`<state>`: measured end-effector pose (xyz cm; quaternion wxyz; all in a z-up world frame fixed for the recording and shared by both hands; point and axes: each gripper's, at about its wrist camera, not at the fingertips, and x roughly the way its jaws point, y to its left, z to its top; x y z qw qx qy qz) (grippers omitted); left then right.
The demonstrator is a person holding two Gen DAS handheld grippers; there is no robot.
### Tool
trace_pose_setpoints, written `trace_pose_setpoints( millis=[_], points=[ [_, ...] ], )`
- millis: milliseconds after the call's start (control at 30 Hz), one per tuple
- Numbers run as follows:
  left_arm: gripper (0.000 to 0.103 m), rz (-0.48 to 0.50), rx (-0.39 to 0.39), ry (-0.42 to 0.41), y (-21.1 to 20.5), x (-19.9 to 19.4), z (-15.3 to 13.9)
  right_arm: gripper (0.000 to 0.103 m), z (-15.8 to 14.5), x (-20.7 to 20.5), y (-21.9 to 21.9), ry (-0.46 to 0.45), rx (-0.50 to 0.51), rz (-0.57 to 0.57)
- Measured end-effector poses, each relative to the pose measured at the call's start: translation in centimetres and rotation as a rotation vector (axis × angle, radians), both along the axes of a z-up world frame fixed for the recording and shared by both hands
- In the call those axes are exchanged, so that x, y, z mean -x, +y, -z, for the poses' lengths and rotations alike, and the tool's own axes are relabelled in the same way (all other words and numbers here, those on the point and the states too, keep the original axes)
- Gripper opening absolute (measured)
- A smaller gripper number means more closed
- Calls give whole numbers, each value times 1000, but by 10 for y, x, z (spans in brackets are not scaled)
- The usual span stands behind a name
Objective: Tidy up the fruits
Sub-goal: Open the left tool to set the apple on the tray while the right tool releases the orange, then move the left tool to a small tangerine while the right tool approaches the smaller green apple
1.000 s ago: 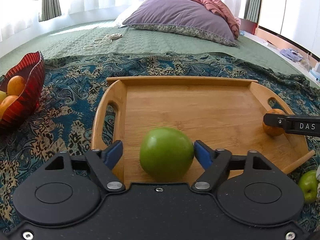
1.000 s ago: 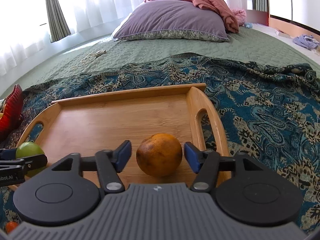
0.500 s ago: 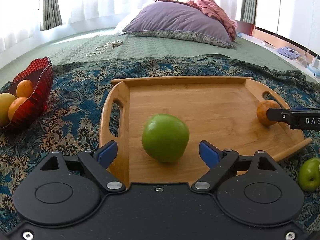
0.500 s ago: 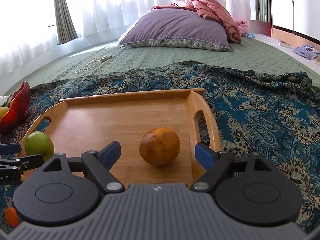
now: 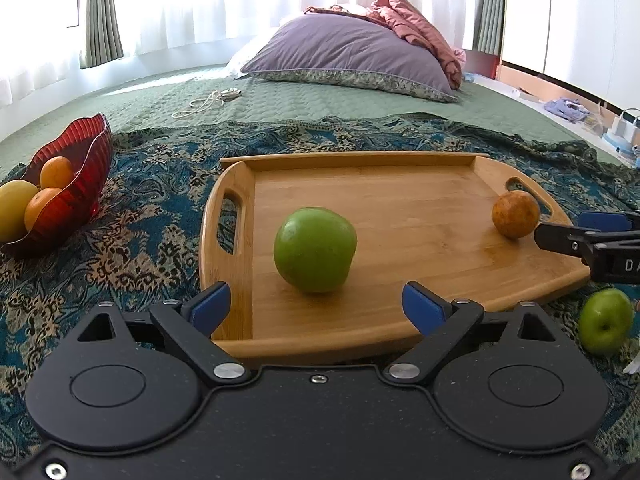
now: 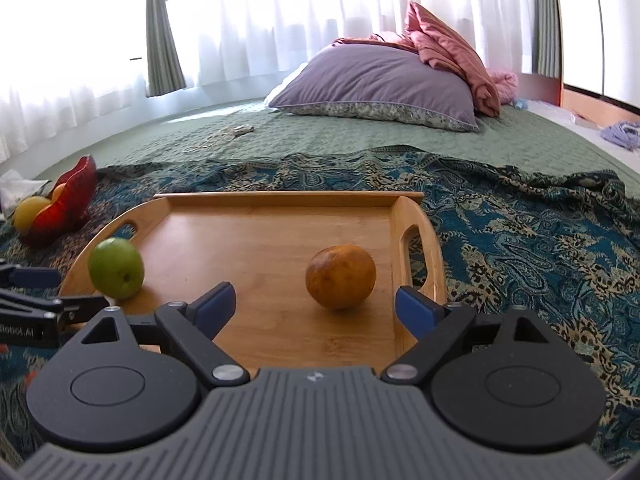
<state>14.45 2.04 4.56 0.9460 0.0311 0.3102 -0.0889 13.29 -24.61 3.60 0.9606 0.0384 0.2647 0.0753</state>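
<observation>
Left gripper [image 5: 316,306]: jaws spread wide, released, nothing held. Green apple [image 5: 315,250] rests on wooden tray [image 5: 420,184] at 12 o'clock of jaws, untouched. Right gripper [image 6: 316,302]: jaws likewise released; orange [image 6: 340,276] on tray at 12 o'clock, untouched. Second green apple [image 5: 605,321] on patterned blanket [image 5: 152,208] beside tray. Red bowl [image 5: 86,156] with fruit at 10 o'clock.

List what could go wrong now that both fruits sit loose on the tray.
The green apple and the orange rest free on the bamboo tray, which lies on soft bedding; either could roll. The near edge looks rimless. A second green apple lies off the tray by its corner, easily missed.
</observation>
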Motion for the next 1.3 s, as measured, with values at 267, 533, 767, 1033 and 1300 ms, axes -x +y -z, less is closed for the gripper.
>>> trace_pose_setpoints(
  millis=[267, 533, 767, 1033, 1300],
  points=[
    [95, 9, 23, -28, 1, 25, -2, 100, -2, 28, -6, -56, -5, -27],
    [96, 6, 21, -46, 0, 48, 3, 103, 5, 55, -11, -84, -26, -14],
    [97, 4, 21, -46, 2, 64, 7, 103, 14, 73, -8, -90, 22, -21],
    [97, -2, 0, -34, 3, 76, 17, 103, 26, 84, -10, -76, 28, -9],
    [97, -10, -14, -34, 4, 83, 26, 103, 33, 86, -6, -80, 59, 2]
  ],
)
